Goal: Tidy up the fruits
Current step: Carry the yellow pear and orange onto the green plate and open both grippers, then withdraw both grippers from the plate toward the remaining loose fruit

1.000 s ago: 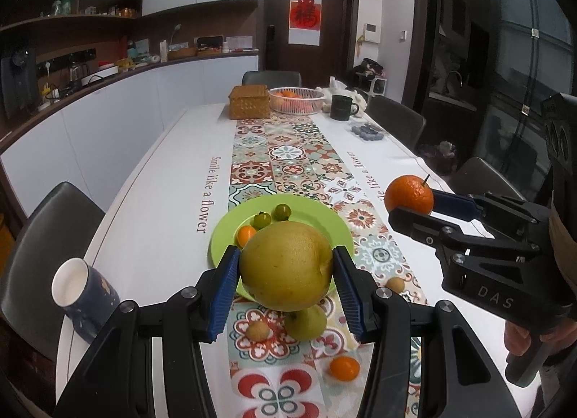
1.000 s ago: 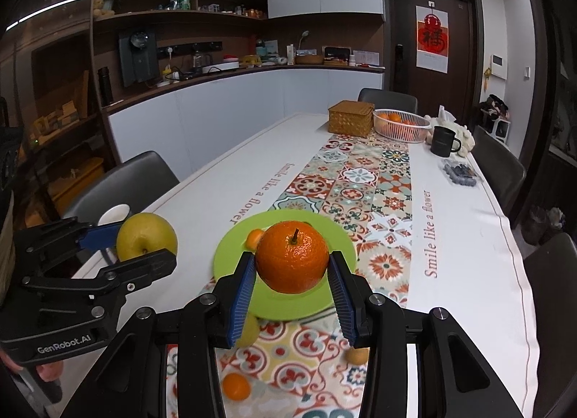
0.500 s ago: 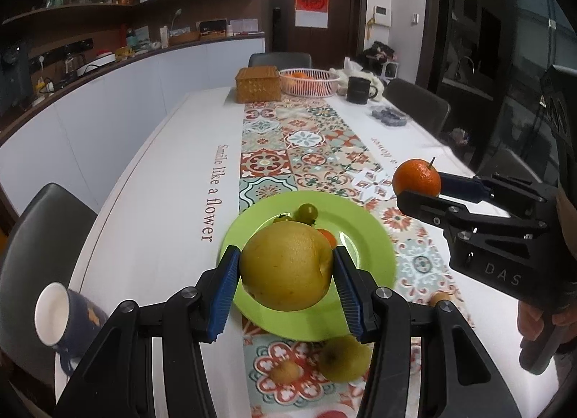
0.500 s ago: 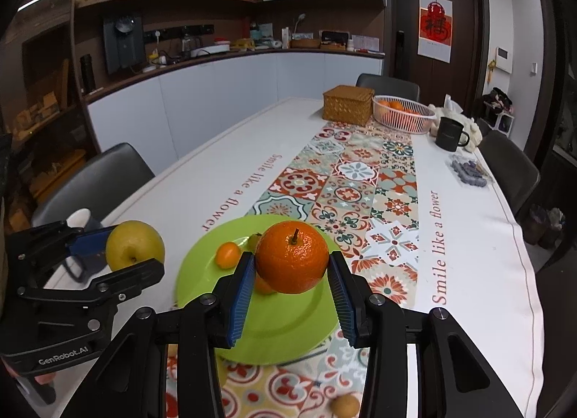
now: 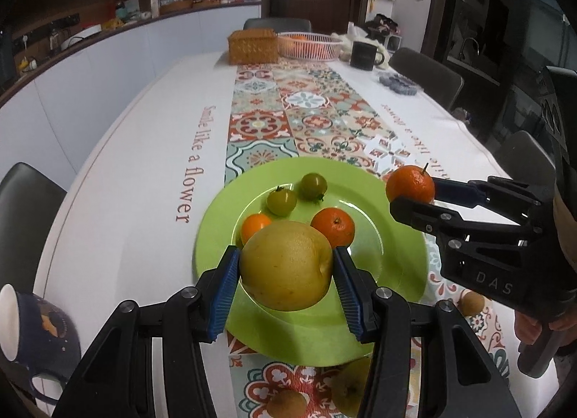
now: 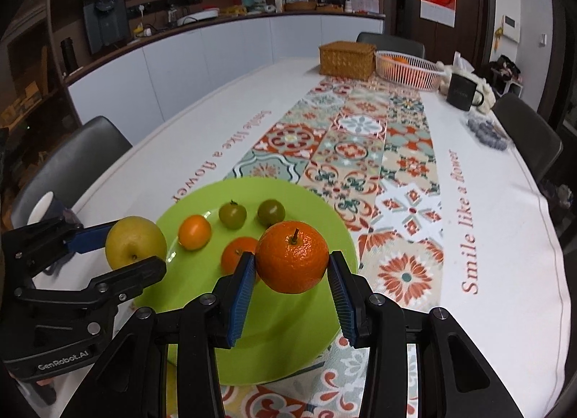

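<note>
Pear (image 5: 286,270) between left claw (image 5: 286,282) pads

Green plate (image 5: 396,273) has 2 small oranges (image 5: 332,226) and 2 green tomatoes (image 5: 281,201) on it; a yellow pear (image 5: 286,270) and a stemmed orange (image 6: 293,262) sit held just above it.
</note>
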Demonstrator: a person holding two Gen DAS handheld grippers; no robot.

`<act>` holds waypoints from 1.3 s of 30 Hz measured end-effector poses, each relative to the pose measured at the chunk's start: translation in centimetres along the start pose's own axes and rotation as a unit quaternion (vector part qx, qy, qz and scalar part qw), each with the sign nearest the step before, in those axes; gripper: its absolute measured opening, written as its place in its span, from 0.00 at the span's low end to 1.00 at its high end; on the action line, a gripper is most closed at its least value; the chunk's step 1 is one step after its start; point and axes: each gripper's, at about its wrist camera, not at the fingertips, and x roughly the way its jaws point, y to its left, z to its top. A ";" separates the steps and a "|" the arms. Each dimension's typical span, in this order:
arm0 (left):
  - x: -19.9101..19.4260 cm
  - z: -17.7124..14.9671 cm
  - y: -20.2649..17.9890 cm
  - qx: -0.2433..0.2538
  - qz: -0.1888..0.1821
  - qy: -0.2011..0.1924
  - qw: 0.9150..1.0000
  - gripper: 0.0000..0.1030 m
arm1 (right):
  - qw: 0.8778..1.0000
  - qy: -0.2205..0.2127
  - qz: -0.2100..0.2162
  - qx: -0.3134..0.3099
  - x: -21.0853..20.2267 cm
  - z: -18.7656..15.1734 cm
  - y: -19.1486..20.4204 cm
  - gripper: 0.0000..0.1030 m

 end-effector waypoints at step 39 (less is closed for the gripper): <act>-17.9 -7.1 -7.1 -0.036 0.059 -0.104 0.992 0.78 | 0.990 -0.131 -0.036 -0.033 -19.4 -7.1 1.5 0.67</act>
